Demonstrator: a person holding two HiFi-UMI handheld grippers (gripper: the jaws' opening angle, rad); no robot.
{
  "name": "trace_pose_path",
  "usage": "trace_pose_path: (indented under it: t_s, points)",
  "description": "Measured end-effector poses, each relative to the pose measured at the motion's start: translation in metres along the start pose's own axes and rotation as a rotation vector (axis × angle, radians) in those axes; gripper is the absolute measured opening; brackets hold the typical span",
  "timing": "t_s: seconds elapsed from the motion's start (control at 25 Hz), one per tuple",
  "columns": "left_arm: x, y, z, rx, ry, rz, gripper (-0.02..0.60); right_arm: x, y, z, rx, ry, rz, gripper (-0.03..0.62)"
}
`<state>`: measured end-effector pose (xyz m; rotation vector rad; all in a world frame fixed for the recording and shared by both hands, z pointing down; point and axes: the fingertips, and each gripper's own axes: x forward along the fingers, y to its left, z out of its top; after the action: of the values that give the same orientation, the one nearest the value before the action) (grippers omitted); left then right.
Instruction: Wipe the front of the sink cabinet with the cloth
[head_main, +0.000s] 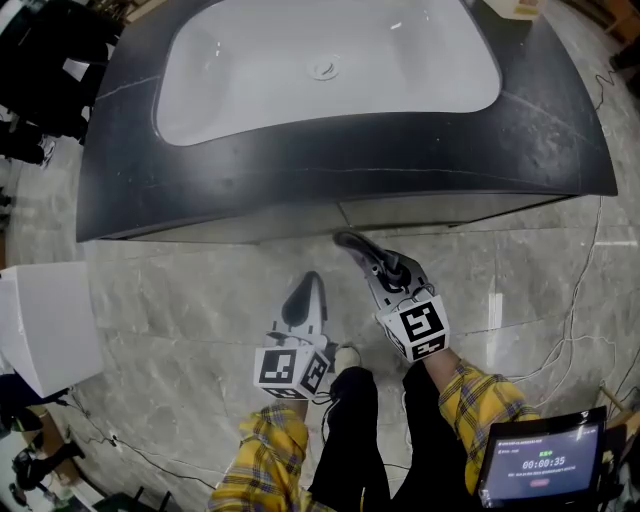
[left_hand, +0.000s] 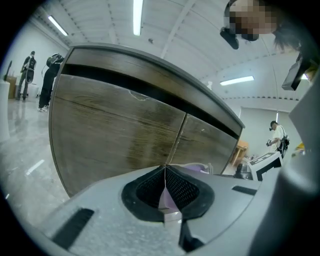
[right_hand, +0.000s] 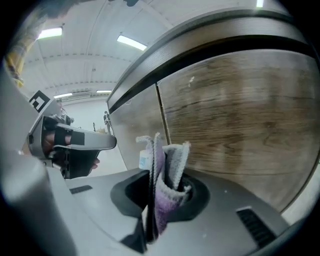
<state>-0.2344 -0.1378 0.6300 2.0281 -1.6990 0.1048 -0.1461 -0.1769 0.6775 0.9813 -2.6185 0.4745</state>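
Right gripper view: right gripper (right_hand: 162, 190) pinching the cloth (right_hand: 167, 170), folds poking up between its jaws, cabinet front (right_hand: 240, 115) just ahead. Left gripper (left_hand: 165, 172) pressed together, cloth off to its right.

The head view looks steeply down from above the person. The dark countertop (head_main: 120, 150) and white basin (head_main: 250, 70) fill the upper frame and the stone floor (head_main: 180, 290) fills the middle. The left gripper (head_main: 312, 282) and right gripper (head_main: 345, 240) sit at lower centre. The left gripper view rides low near the floor, tilted up along its closed jaws at the cabinet front (left_hand: 110, 135), which is close and fills mid-frame. The right gripper view looks past the cloth (right_hand: 167, 185) pinched in its jaws, even nearer, with the cabinet front at right. Both gripper views share the door seam (left_hand: 177, 137). The head view catches only a sliver of the cabinet front under the countertop edge.
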Motion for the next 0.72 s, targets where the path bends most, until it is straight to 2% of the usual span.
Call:
trace_pose_path:
  t_s: [0.4, 0.6, 0.72]
  points:
    - [0.022, -0.001, -0.016, 0.008, -0.012, -0.008, 0.006, 0.019, -0.028, -0.017, -0.024, -0.013, -0.017, 0.043]
    - [0.041, -0.023, -0.022, 0.015, -0.015, -0.008, 0.006, 0.010, -0.062, -0.017, -0.010, -0.037, -0.028, 0.044]
    - [0.046, -0.029, -0.021, 0.021, -0.013, -0.011, 0.006, 0.006, -0.068, -0.018, -0.003, -0.040, -0.025, 0.043]
